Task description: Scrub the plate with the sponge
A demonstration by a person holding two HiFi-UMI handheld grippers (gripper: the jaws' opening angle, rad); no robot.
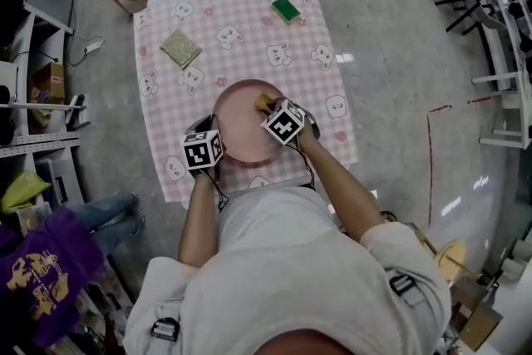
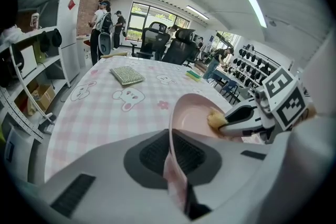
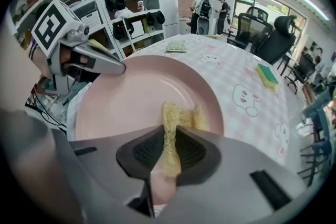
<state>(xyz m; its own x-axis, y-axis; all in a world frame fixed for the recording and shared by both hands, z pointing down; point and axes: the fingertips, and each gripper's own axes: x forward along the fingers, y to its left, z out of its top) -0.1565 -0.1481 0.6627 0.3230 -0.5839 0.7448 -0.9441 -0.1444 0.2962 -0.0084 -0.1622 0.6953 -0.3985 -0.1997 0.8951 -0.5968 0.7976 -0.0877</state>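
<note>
Left claw (image 2: 176,161) was clamped shut on the near-left rim of the round pink plate (image 1: 241,129), which sat mid-counter by the near edge of the counter with the pink checked bunny cloth (image 1: 320,29). Couldn't tell if the plate lay flat or was tipped up a little

Right claw (image 3: 169,150) was closed on a thin yellow fibrous sponge (image 3: 179,120). The pinched end ran back between the jaws and the free end was pressed onto the plate's inner face near its far-right side

Key relation: almost all the unscrubbed plate face lay left of the sponge and toward the near edge, i.e. toward the left claw. The sponge's long axis ran along the right claw's reach. My read is that the next stroke sweeps across the bowl toward the left claw's grip, and that grip has to resist the push

Pose: both bare forearms reached forward from the torso, the left nearly straight ahead, the right angled in from the right

Unused: a green-and-yellow block sponge (image 1: 287,9) near the far edge, right of centre, and a square olive scouring pad (image 1: 180,48) toward the far-left corner, both well apart from the plate
</note>
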